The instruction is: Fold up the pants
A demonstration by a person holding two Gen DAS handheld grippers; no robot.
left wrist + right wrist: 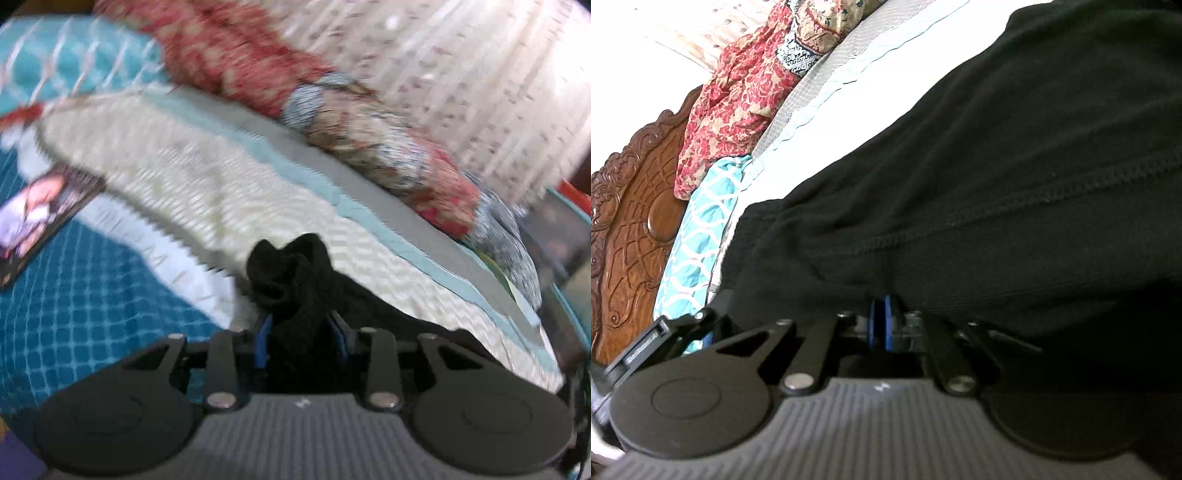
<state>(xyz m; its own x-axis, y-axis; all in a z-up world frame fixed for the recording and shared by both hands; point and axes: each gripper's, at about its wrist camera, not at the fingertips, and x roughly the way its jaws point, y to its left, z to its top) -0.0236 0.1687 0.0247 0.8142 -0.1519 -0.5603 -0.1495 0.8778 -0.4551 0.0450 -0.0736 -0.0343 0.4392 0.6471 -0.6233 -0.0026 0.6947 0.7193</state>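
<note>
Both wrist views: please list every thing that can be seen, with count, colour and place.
black pants: one, black, spread over the bed, bunched between the left fingers.
white blanket: one, cream with a pale blue edge, under the pants.
teal bedcover: one, teal with white grid, left of the blanket.
floral cloth: one, red and beige, heaped beyond the blanket.
picture card: one, dark, on the bedcover.
headboard: one, carved brown wood, far left.
left gripper: one, black, shut on pants.
right gripper: one, black, pinching the pants' edge.
</note>
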